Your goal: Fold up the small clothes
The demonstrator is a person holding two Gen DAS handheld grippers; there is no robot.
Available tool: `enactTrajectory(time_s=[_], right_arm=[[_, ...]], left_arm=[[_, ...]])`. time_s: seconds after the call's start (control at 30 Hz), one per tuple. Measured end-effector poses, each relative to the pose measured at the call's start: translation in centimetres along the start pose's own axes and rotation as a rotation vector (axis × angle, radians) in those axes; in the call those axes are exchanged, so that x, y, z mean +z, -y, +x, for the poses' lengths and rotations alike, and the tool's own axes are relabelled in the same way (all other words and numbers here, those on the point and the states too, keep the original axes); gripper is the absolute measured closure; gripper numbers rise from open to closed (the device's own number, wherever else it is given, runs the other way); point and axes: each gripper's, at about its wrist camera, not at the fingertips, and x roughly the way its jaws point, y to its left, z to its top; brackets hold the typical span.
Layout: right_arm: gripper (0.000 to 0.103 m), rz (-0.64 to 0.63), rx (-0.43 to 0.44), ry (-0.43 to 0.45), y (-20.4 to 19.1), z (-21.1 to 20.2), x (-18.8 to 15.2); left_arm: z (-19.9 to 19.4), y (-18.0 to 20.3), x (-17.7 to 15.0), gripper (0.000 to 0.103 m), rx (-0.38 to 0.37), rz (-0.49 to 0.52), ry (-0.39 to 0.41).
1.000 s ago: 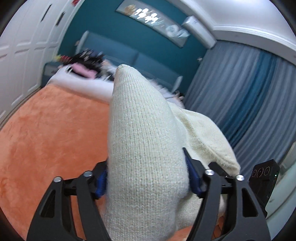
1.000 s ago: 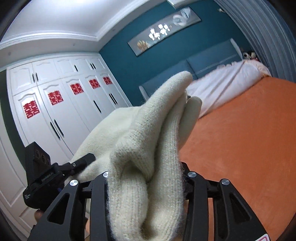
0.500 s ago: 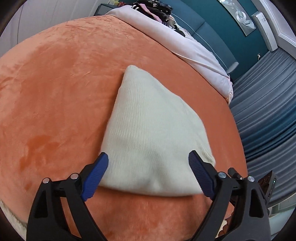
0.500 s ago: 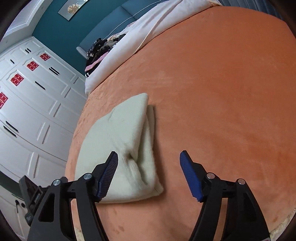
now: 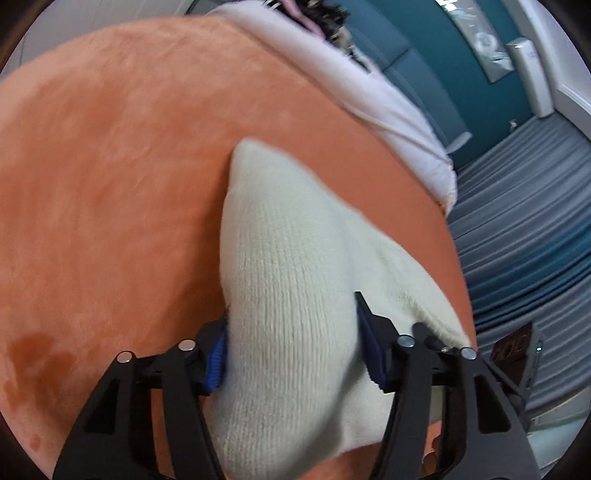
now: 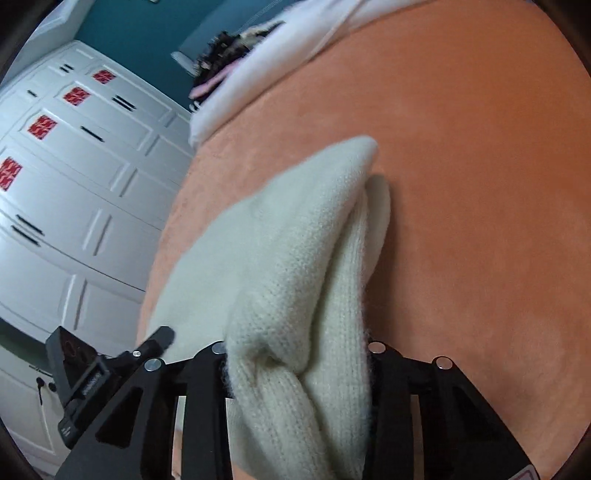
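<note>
A folded cream knit garment (image 5: 291,280) lies on the orange bedspread (image 5: 110,184), its near edge bunched up. My left gripper (image 5: 291,350) is shut on the near left edge of the garment, its blue pads pressed into the knit. My right gripper (image 6: 295,373) is shut on the near right edge of the same garment (image 6: 288,258), where thick folds bulge between the black fingers. The far tip of the garment rests on the bedspread (image 6: 480,184). The other gripper shows at the edge of each view.
A white duvet (image 5: 369,96) and a heap of dark and pink clothes (image 5: 321,14) lie at the head of the bed. White wardrobe doors (image 6: 74,184) stand to the left, grey-blue curtains (image 5: 524,221) to the right.
Half a second ago both grippers were open above the garment lying flat. Now both have closed on its near edge, and the knit is bunched up between the fingers.
</note>
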Motion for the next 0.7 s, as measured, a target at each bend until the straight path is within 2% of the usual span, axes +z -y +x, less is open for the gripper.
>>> enactTrajectory(time_s=[0.1,0.17,0.2,0.27,0.3,0.33,0.37,0.4,0.43,0.53,0.6,0.63,0.67,0.7], right_arm=[[0.071,-0.102,0.04,0.114,-2.7,-4.3,1.3],[0.071,-0.117,0.049,0.151,-2.4,-6.1,1.3],[0.071,-0.125,0.028,0.152,-1.6,-6.2,0.9],[0.068,-0.133,-0.079,0.102,1.1,-4.5,-0.2],[0.068,-0.097,-0.133,0.034,3.0,-2.6,-0.8],[0.062,-0.042,-0.208,-0.064,5.2,-0.4,-1.3],[0.062,0.001,-0.183,-0.063,6.2,-0.1,-1.6],[0.062,0.028,-0.147,-0.025,6.3,-1.2,-1.4],[0.061,0.032,-0.154,-0.019,5.5,-2.3,-1.1],[0.061,-0.073,-0.241,0.09,2.2,-6.4,-0.9],[0.061,-0.148,-0.257,0.161,0.3,-8.8,-1.5],[0.065,-0.164,-0.245,0.171,-0.2,-9.5,-1.9],[0.077,-0.179,-0.241,0.148,-0.3,-9.3,-2.2],[0.084,-0.205,-0.255,0.098,-0.2,-8.2,-2.7]], left_arm=[[-2.2,2.3,1.1,0.048,-0.073,0.055,0.059],[-2.4,3.7,0.3,0.047,-0.081,0.111,0.059],[-1.7,4.1,-0.6,0.045,-0.055,0.145,0.045],[1.4,3.7,-2.6,0.044,0.031,0.186,-0.028],[3.2,3.1,-3.7,0.044,0.098,0.188,-0.077],[4.2,2.7,-4.6,0.04,0.147,0.197,-0.09],[3.6,2.8,-5.0,0.04,0.132,0.212,-0.037],[3.0,3.2,-5.0,0.04,0.145,0.22,-0.028],[2.6,3.6,-4.9,0.04,0.164,0.225,-0.031],[0.5,4.6,-4.5,0.042,0.22,0.258,0.0],[-0.9,5.3,-4.7,0.04,0.26,0.283,0.023],[-1.2,5.5,-4.9,0.037,0.281,0.285,0.017],[-1.2,5.3,-5.1,0.037,0.296,0.283,0.001],[-0.7,5.1,-5.5,0.037,0.314,0.279,-0.021]])
